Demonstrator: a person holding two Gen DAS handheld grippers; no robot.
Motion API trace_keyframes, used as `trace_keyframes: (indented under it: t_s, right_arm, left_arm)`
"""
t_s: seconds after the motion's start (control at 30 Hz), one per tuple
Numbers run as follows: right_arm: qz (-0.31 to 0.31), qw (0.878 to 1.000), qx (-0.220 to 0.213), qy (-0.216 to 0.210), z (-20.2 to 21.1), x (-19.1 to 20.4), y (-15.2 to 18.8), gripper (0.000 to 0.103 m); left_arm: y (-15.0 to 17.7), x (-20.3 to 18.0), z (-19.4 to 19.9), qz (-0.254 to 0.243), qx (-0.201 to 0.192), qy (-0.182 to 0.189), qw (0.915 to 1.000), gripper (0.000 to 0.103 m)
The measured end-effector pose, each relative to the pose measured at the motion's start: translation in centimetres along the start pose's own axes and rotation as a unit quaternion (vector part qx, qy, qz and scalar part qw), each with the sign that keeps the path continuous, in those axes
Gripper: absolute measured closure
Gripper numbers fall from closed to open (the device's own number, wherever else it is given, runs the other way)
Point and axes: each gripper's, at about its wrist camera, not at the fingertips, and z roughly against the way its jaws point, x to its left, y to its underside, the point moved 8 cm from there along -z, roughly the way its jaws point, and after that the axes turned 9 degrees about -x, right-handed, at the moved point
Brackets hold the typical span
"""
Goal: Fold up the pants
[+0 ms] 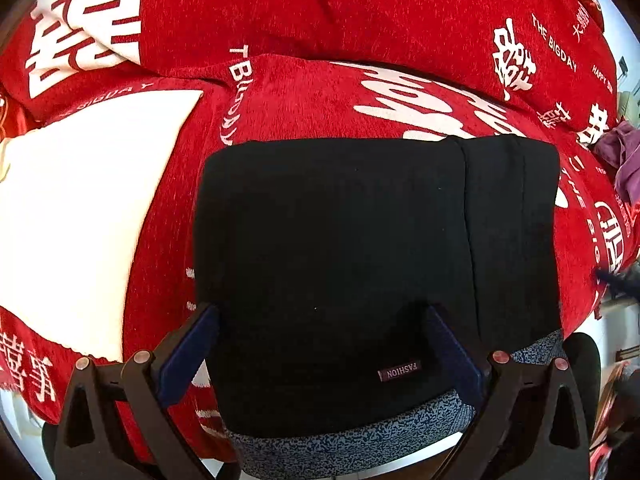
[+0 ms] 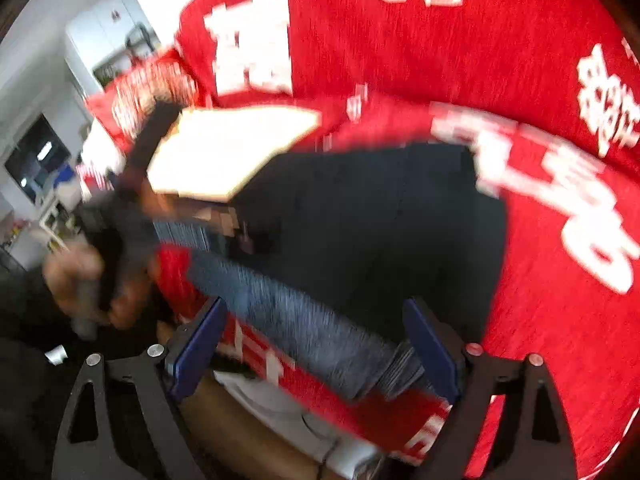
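Observation:
The black pants lie folded into a compact rectangle on a red cover printed with white characters. Their speckled blue-grey waistband runs along the near edge, with a small "FASHION" label just above it. My left gripper hovers open over that waistband end, its blue pads wide apart and gripping nothing. The right wrist view is blurred by motion. There my right gripper is open above the waistband and the black pants, with no cloth pinched.
A white patch lies on the cover left of the pants. Purple cloth sits at the far right. A person's hand shows blurred at the left. The cover's front edge drops off below my right gripper.

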Motion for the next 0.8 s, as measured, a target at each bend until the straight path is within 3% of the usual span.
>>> trace_keyframes:
  t_s: [0.1, 0.23, 0.33, 0.4, 0.47, 0.63, 0.8]
  right_arm:
    - [0.009, 1.0, -0.028, 0.006, -0.4, -0.7, -3.3, 0.003]
    - [-0.01, 0.999, -0.017, -0.025, -4.6, -1.5, -5.3, 0.002]
    - [-0.043, 0.999, 0.014, -0.029, -8.1, -3.0, -5.0, 0.002]
    - [-0.052, 0.997, 0.054, 0.013, -10.5, -5.0, -3.4, 0.003]
    - [-0.057, 0.996, 0.066, 0.02, -11.4, -5.8, -2.5, 0.003]
    - [-0.043, 0.997, 0.051, 0.04, -8.1, -4.6, -2.7, 0.002]
    - [0.022, 0.995, 0.046, 0.081, -4.0, -1.2, -0.1, 0.002]
  left_arm:
    - [0.2, 0.1, 0.0, 0.004, -0.005, 0.005, 1.0, 0.002]
    - [0.6, 0.3, 0.5, 0.005, -0.011, 0.007, 0.9999, 0.002]
    - [0.7, 0.4, 0.5, 0.007, -0.013, 0.01, 0.9998, 0.001]
    - [0.8, 0.3, 0.5, 0.002, -0.014, 0.014, 0.9998, 0.001]
    - [0.8, 0.2, 0.4, -0.001, -0.015, 0.012, 0.9998, 0.001]
    - [0.8, 0.3, 0.1, 0.004, -0.007, 0.011, 0.9999, 0.001]
    - [0.8, 0.3, -0.1, 0.005, 0.001, 0.007, 1.0, 0.001]
